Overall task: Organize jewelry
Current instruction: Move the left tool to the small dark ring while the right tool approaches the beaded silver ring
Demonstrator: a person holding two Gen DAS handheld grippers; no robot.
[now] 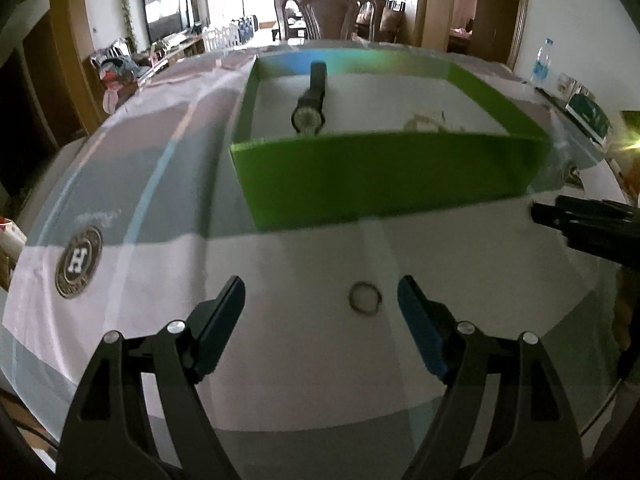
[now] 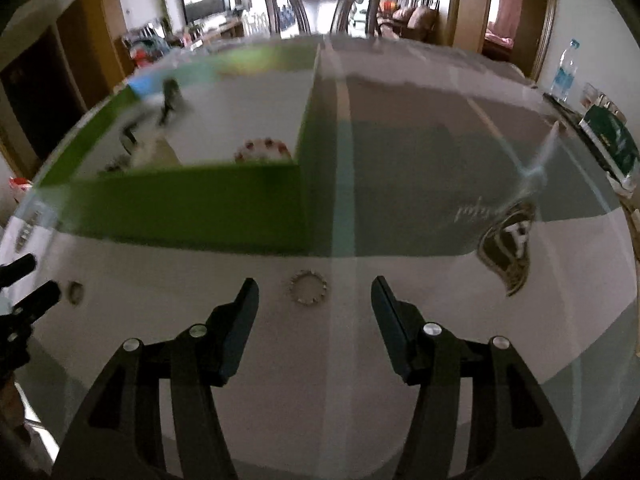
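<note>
A thin metal ring (image 1: 364,298) lies on the cloth-covered table just ahead of my open, empty left gripper (image 1: 321,294), a little right of centre between the fingers. A small beaded ring (image 2: 308,287) lies just ahead of my open, empty right gripper (image 2: 315,294). The green box (image 1: 384,178) stands beyond both; it holds a black wristwatch (image 1: 310,106) and a pale chain (image 1: 430,123). In the right wrist view the box (image 2: 192,208) also shows a red and white beaded bracelet (image 2: 262,150). The thin ring (image 2: 75,291) shows at far left there.
The table carries a grey, white and blue cloth with round logo patches (image 1: 79,261) (image 2: 506,246). A wooden chair (image 1: 329,10) stands at the far side. A water bottle (image 1: 542,62) and green packets (image 1: 590,116) sit at the right edge. The other gripper's fingers (image 1: 568,216) show at right.
</note>
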